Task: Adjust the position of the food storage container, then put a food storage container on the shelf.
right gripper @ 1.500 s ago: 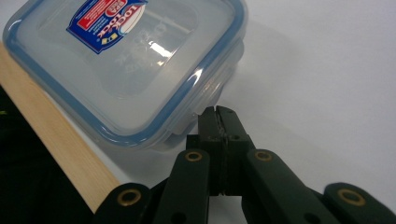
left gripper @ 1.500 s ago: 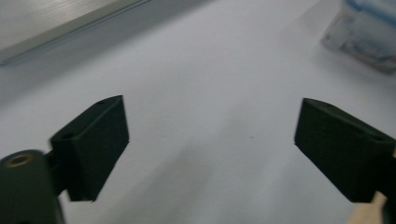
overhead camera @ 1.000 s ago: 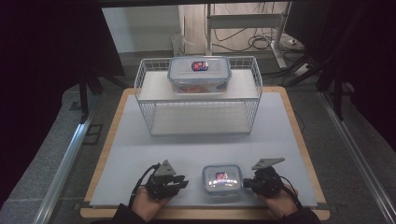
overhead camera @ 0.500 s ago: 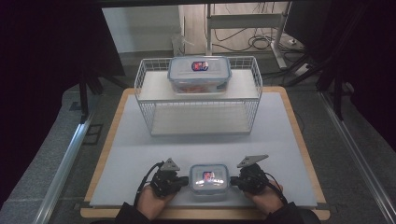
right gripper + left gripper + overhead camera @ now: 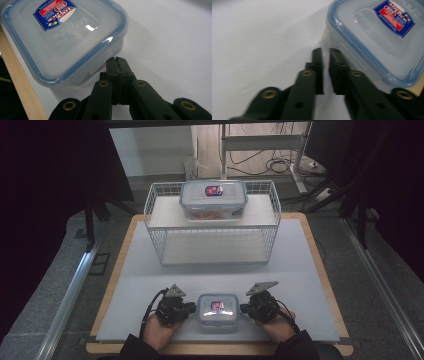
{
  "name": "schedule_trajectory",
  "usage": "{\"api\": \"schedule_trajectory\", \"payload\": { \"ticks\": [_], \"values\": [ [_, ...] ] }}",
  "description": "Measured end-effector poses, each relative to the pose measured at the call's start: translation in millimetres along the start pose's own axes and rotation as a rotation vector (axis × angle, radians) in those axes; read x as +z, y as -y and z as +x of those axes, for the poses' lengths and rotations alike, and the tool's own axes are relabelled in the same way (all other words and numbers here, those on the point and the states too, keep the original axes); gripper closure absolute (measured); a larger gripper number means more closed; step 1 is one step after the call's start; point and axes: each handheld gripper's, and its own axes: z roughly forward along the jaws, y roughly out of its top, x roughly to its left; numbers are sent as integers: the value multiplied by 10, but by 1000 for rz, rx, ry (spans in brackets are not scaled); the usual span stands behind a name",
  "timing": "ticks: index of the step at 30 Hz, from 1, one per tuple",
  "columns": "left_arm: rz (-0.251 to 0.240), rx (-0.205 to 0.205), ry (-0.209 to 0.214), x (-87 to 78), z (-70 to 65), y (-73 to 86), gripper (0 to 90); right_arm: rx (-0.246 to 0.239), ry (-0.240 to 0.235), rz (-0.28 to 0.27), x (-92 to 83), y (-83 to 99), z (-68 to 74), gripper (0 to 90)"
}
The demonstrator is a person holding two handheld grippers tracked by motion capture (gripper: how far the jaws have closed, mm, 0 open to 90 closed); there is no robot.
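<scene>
Small box [image 5: 217, 310] near the front edge of the white mat [image 5: 150, 285], midway between both grippers. Rounded-corner rectangle, cloudy clear plastic, blue-rimmed lid with a red and blue sticker; glossy, catching a glare in the right gripper view [image 5: 62, 40]. In the left gripper view [image 5: 377, 42], the same smooth lid and blue seal ridge.

Left gripper [image 5: 191, 307] just beside the box's left wall. Black, matte, blocky jaws with brass rivets, standing a narrow slit apart [image 5: 325, 61], nothing between them; right-hand jaw right against the box wall, touching or a hair off, hard to tell. Jaws have just been opening a little after closing further. Nothing grasped.

Right gripper [image 5: 243, 308] at the box's right wall, jaws clenched flat together [image 5: 116, 61], tips at the wall's foot, holding nothing.

Compared with a second ago: box now left of its earlier spot, centred between the tools; right gripper closer in toward the middle; left gripper hardly shifted.

Farther back, a white wire basket [image 5: 155, 210] standing on the mat, thin grid walls, with a larger box [image 5: 214, 200] of the same make resting on top. Wooden board [image 5: 112, 285] showing as a pale border round the mat.

Little room in front: small box close to the mat's front edge, wood strip right beside it in the right gripper view [image 5: 22, 90]. Wide bare mat between small box and basket, and out to both sides.
</scene>
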Motion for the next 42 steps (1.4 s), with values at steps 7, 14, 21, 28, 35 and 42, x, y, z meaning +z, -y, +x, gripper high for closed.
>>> {"api": "schedule_trajectory", "payload": {
  "ticks": [7, 14, 21, 28, 35, 42],
  "values": [
    [-22, 93, -60, -197, 50, 142, 353, -15, 52, -47, -196, 122, -172, 637],
    [-42, 58, -48, -274, 152, 240, 182, -22, 66, -56, -226, 202, -197, 396],
    [-46, 58, -75, -309, 169, 312, 96, 10, 61, -76, -223, 243, -227, 234],
    [-47, 42, -66, -322, 161, 292, 99, 39, 69, -87, -242, 269, -274, 229],
    [-21, 41, -86, -326, 133, 277, 104, 44, 70, -87, -252, 255, -263, 250],
    [-36, 46, -82, -346, 95, 237, 103, 72, 60, -89, -305, 237, -249, 268]
  ]
}}
